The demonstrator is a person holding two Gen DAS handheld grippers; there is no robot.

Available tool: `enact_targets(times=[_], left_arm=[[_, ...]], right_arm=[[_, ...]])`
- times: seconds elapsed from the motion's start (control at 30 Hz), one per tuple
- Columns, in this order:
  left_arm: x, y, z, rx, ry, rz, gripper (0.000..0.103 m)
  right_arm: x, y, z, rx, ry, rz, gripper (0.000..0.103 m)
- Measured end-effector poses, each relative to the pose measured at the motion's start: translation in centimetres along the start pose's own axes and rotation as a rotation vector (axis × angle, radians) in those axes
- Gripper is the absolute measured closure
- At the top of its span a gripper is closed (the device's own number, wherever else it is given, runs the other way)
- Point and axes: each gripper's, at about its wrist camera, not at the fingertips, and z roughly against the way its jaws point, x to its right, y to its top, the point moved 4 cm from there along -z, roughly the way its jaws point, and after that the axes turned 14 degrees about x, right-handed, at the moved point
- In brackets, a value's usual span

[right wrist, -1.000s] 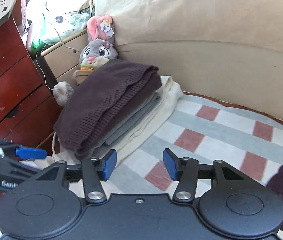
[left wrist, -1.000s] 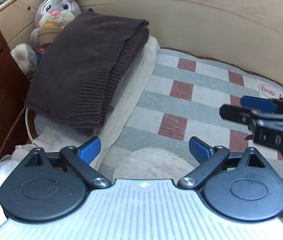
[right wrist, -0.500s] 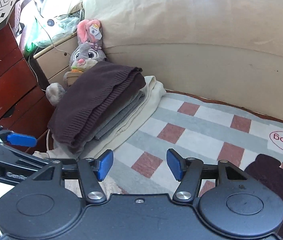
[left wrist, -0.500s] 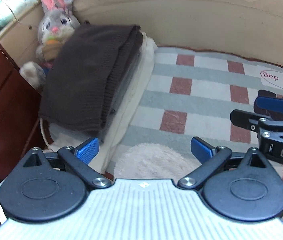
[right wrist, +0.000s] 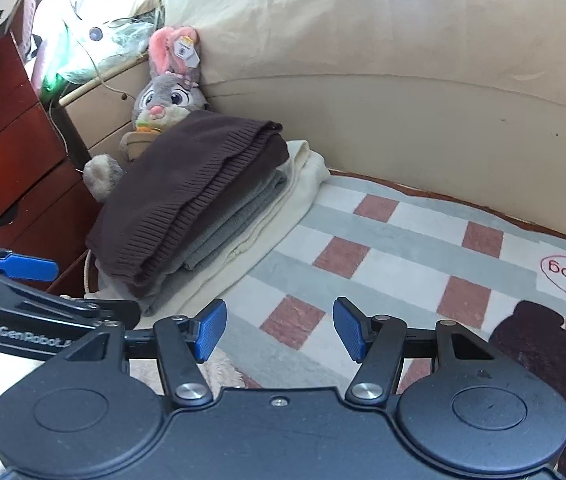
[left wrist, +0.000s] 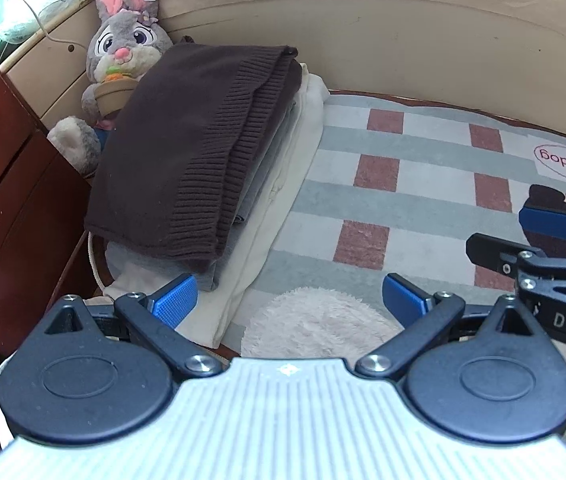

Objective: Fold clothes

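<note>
— Hovering with both claws apart and empty, left claw (left wrist: 289, 300), right claw (right wrist: 279, 328); we see the folded stack (left wrist: 203, 152) far left on the bed (left wrist: 415, 200).
— We risk toppling it by snagging the brown sweater (right wrist: 187, 188) on top.

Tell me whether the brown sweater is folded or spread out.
Folded. The brown sweater lies doubled over, layered edges showing, on top of a grey garment and a cream one.
</note>
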Motion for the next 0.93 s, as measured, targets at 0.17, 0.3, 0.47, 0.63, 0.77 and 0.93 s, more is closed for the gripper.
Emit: enact_targets(times=[0.17,0.3,0.47,0.63,0.77,0.93], left_arm=[[-0.12,0.10,0.23,0.018,0.007,-0.014,0.002],[-0.12,0.18,0.34,0.017,0.006,-0.009,0.002],[-0.20,0.19,0.39,0.020,-0.003,-0.009,0.002],[-0.24,0.07,0.65,0.025,-0.002,-0.015,0.002],[-0.39,0.06,0.70,0.027,-0.001,-0.013,0.002],[-0.51,0.07,0.81,0.029,0.000,-0.013,0.002]], right_arm=[[0.06,-0.03,0.01,0.000,0.000,-0.007,0.038],[-0.08,-0.09,-0.02,-0.006,-0.003,0.000,0.038],[-0.15,-0.13,-0.09,-0.010,-0.004,0.005,0.038],[-0.21,-0.17,-0.09,-0.013,-0.007,0.008,0.038],[-0.27,-0.19,-0.06,-0.014,-0.008,0.010,0.038],[-0.34,-0.25,-0.06,-0.016,-0.009,0.015,0.038]])
